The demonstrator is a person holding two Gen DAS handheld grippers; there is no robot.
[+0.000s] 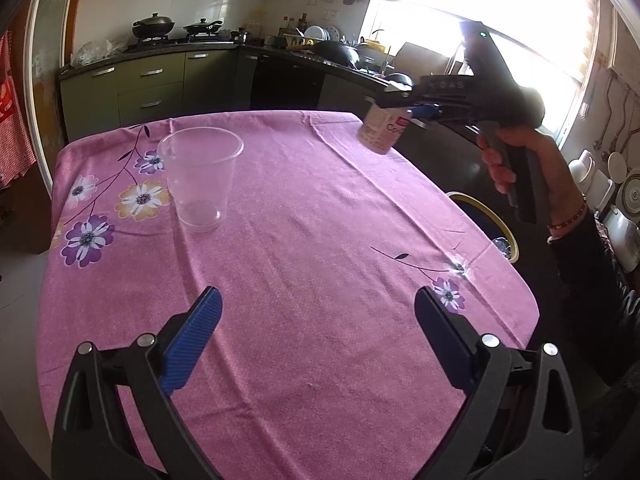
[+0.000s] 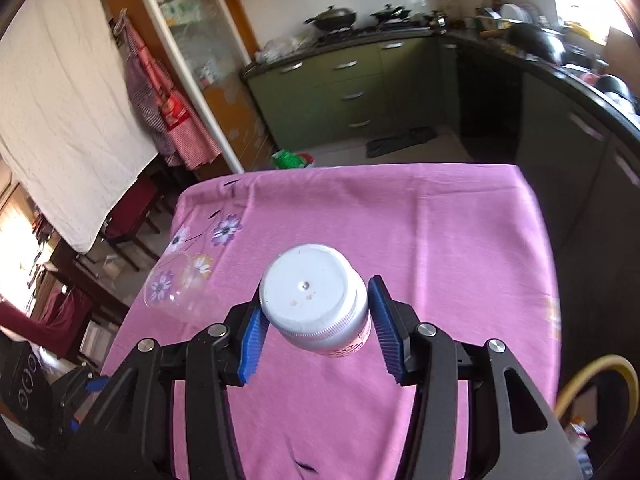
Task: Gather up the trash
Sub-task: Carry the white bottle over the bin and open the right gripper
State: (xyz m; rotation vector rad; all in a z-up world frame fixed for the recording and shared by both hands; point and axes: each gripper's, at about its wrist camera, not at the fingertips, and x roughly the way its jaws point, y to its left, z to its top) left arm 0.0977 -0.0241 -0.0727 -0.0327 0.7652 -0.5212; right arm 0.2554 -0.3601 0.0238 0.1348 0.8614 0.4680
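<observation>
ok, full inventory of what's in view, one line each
white bottle: 1, white cap, held in the air between the right gripper's pads
plastic cup: 1, clear, upright on the tablecloth, far left
tablecloth: 1, pink with flowers, covers the table
bin: 1, dark with yellow rim, on the floor beside the table's right edge
left gripper: 1, black with blue pads, open, empty
right gripper: 1, black with blue pads, shut on the bottle

Table under pink floral tablecloth (image 1: 304, 240) – 1 clear plastic cup (image 1: 200, 178) upright near its left edge
</observation>
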